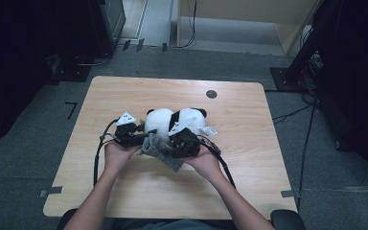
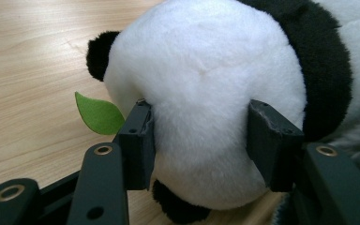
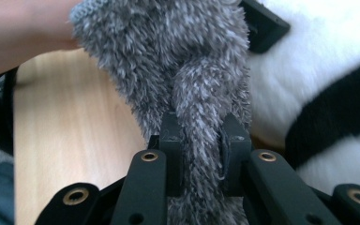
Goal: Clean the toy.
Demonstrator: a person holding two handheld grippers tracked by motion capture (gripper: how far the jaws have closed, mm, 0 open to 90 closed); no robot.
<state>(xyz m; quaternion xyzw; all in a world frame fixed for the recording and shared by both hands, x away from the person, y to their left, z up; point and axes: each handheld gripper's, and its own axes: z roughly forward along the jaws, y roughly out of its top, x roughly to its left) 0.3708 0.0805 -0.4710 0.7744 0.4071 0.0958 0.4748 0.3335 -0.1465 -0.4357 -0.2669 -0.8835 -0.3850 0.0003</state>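
Pale wood desk (image 1: 139, 191) carries everything, and the person's forearms come in over its near edge. Their left hand (image 1: 117, 154) holds the left tongs (image 2: 199, 140) and their right hand (image 1: 205, 160) holds the right tongs (image 3: 201, 140), both close together at the desk's middle. A grey fuzzy cloth (image 1: 160, 151) lies between the hands, just in front of the panda (image 1: 172, 120).

In the right gripper view, the right tongs are pressed onto a twisted fold of the cloth, pinching it between both jaws. Beyond the cloth, the panda's white and black plush is at the right, with a black jaw of the other tongs touching it.

In the left gripper view, the left tongs are spread around the panda's white rounded part, one jaw pressed into the plush on each side. A green felt leaf (image 2: 98, 114) sticks out at the left beside a black ear.

Farther back, the panda lies on its side across the desk. A dark round disc (image 1: 211, 94) sits near the far edge.
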